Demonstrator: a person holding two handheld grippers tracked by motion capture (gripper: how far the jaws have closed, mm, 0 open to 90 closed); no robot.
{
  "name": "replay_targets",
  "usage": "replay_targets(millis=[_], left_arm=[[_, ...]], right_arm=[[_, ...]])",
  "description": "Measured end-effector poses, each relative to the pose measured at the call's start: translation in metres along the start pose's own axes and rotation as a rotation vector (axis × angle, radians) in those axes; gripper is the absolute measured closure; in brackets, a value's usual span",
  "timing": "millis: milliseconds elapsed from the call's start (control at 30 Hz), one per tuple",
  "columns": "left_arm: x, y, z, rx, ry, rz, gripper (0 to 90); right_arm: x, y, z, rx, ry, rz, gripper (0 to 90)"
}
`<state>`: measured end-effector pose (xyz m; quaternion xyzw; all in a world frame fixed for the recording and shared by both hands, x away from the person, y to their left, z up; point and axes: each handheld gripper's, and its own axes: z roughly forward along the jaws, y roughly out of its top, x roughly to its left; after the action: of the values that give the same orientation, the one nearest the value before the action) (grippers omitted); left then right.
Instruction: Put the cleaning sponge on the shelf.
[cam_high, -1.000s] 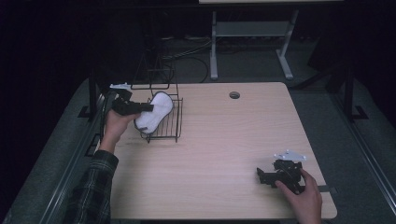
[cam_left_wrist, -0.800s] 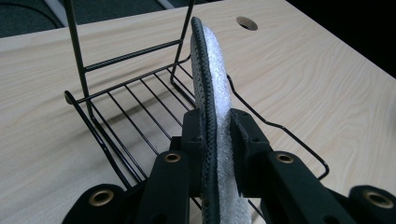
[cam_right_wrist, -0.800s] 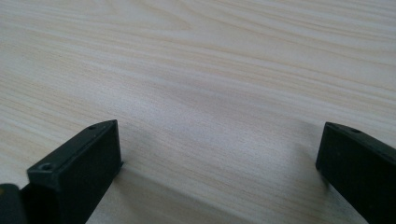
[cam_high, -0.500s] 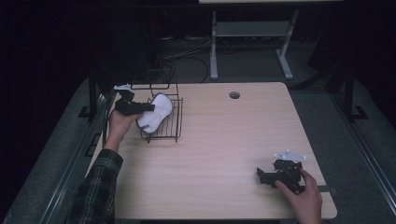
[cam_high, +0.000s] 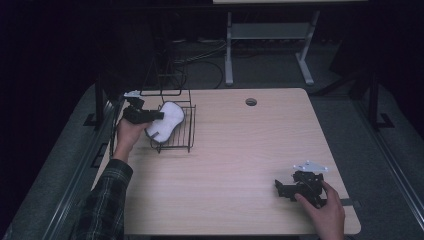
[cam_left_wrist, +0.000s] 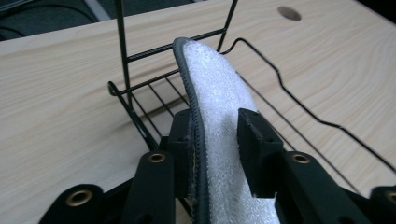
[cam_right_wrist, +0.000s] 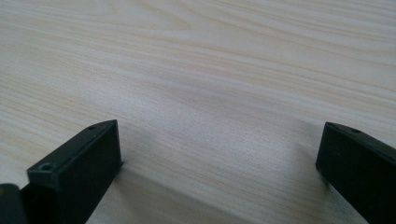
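Two grippers, left gripper (cam_left_wrist: 217, 135) clamped on white insole (cam_left_wrist: 219, 107), edge-up, long axis pointing far-right over wire rack (cam_high: 175, 131), right gripper (cam_right_wrist: 219, 154) jaws wide apart, empty, low over the bare desk (cam_high: 250, 150) near-right.

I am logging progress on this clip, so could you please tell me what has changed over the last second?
The left tool, shut on the white insole, has carried it slightly farther over the wire rack, away from the person. Nothing was released. The right tool stayed open, resting near the table front right corner.
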<state>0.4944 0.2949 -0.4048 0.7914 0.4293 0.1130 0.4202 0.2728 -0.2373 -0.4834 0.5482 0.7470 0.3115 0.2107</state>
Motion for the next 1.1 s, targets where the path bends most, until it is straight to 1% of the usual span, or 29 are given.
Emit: replay_targets(millis=[33, 100, 200, 267, 400, 567, 600, 667, 700, 733, 767, 900, 933, 1100], left_arm=[[0.000, 0.000, 0.001, 0.002, 0.010, 0.003, 64.7], [0.000, -0.001, 0.002, 0.006, 0.017, 0.004, 62.1], [0.000, -0.001, 0.002, 0.015, 0.036, 0.014, 60.4], [-0.001, -0.001, 0.003, 0.018, 0.048, 0.018, 57.8], [-0.001, -0.001, 0.003, 0.021, 0.054, 0.027, 53.7], [-0.003, 0.000, -0.003, 0.016, 0.047, 0.025, 53.3], [-0.003, 0.000, -0.005, 0.019, 0.042, 0.025, 54.1], [-0.004, 0.000, -0.008, 0.021, 0.029, 0.032, 59.0], [-0.005, 0.000, -0.010, 0.017, 0.021, 0.023, 62.5], [-0.006, -0.001, -0.012, 0.015, 0.018, 0.028, 67.9], [-0.008, -0.002, -0.014, 0.000, 0.019, 0.031, 72.1], [-0.012, -0.007, -0.017, 0.012, -0.002, 0.031, 87.6], [-0.013, -0.009, -0.017, 0.027, -0.007, 0.022, 89.7], [-0.019, -0.018, -0.013, 0.042, -0.010, 0.037, 89.8]], right_arm=[[0.000, 0.000, 0.000, 0.000, 0.000, 0.000, 0.0], [0.000, 0.000, 0.000, 0.000, 0.000, 0.000, 0.0], [0.000, 0.000, 0.000, 0.000, 0.000, 0.001, 0.0], [0.000, 0.000, 0.000, 0.000, 0.000, 0.000, 0.0], [0.000, 0.000, 0.000, 0.000, 0.000, 0.000, 0.0], [0.000, 0.000, 0.000, 0.000, 0.000, 0.001, 0.0], [0.000, 0.000, 0.000, 0.000, 0.000, 0.000, 0.0], [0.000, 0.000, 0.000, 0.000, 0.000, 0.000, 0.0], [0.000, 0.000, 0.000, 0.000, 0.000, 0.000, 0.0], [0.000, 0.000, 0.000, 0.000, 0.000, 0.000, 0.0], [0.000, 0.000, 0.000, 0.000, 0.000, 0.000, 0.0], [0.000, 0.000, 0.000, 0.000, 0.000, 0.000, 0.0], [0.000, 0.000, 0.000, 0.000, 0.000, 0.000, 0.0], [0.000, 0.000, 0.000, 0.000, 0.000, 0.000, 0.0]])
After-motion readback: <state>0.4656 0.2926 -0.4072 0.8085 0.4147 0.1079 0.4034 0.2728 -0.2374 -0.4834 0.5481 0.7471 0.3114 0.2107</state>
